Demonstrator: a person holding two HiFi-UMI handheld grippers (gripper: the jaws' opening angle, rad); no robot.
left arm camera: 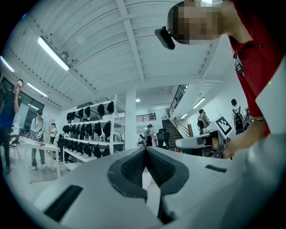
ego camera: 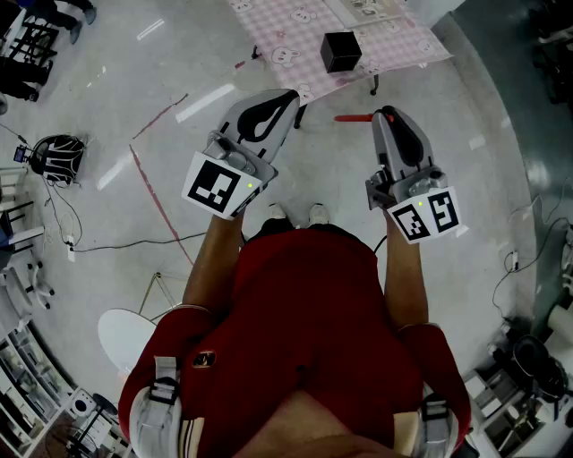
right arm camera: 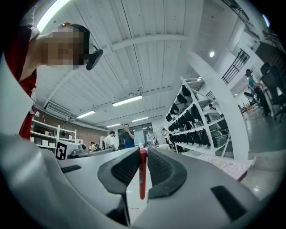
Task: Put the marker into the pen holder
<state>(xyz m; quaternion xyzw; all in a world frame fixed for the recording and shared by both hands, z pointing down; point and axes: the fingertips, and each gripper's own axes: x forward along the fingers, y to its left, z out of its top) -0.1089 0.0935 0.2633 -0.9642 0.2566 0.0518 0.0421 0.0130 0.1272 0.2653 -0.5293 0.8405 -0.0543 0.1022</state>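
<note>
**Marker gripped, holder still ahead**

The left claw (left arm camera: 145,152) is clenched on nothing. The right claw (right arm camera: 142,154) grasps the red marker (right arm camera: 142,176) near one end. The marker looks light, stiff and smooth, so it may pivot; a mid-barrel hold seems safer. Farther off, the black pen holder (ego camera: 340,51) stands on the counter (ego camera: 286,36).

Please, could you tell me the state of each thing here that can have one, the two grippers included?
left gripper: jaws together, nothing between them.
right gripper: jaws closed on the marker.
marker: red, gripped between the jaws, not yet in the pen holder.
pen holder: stands upright on the table, apart from both grippers.
</note>
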